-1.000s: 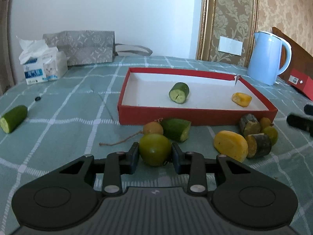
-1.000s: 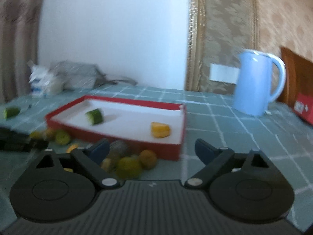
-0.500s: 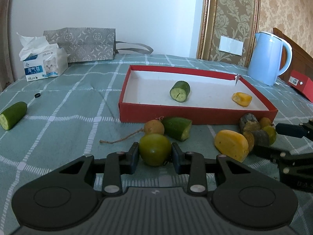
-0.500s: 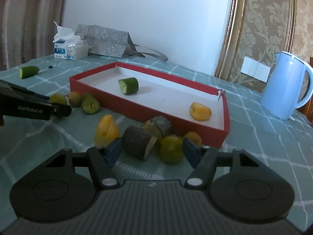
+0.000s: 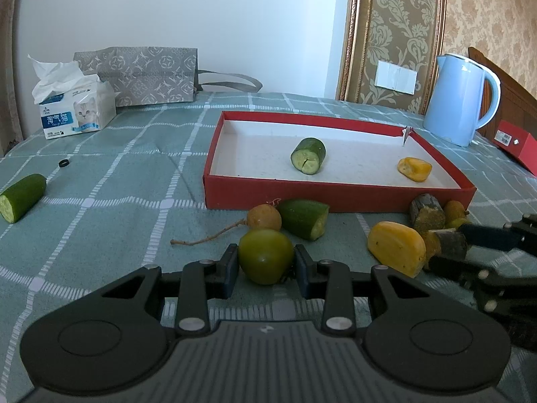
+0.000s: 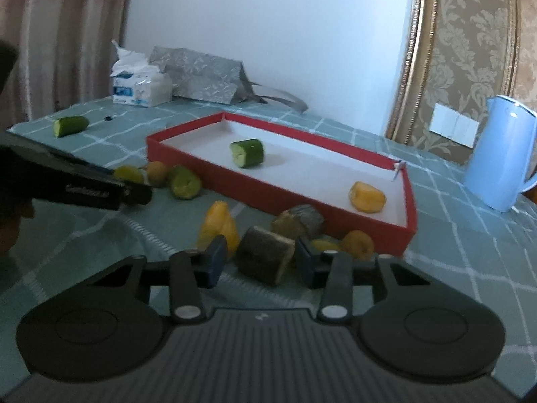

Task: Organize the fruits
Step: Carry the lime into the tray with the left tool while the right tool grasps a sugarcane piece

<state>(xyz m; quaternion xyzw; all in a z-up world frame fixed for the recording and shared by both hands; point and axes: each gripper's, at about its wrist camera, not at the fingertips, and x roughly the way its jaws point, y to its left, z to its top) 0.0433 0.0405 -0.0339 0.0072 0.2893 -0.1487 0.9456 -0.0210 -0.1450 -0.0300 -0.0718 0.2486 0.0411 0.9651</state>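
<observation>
Fruit lies near the red box [image 5: 335, 192] on the worktop [image 5: 100, 208]. Left hand-held gripper [image 5: 265, 266] clamps a green fruit [image 5: 265, 256]; right hand-held gripper [image 6: 257, 262] is closing around a brown chunk [image 6: 265, 258].

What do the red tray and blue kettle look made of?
Red tray: likely cardboard, matte red outside and plain white inside; one far corner is torn and flapped. Blue kettle: probably plastic, smooth and slightly glossy, with soft highlights on the body and a moulded handle. Neither is certain from looks alone.
</observation>
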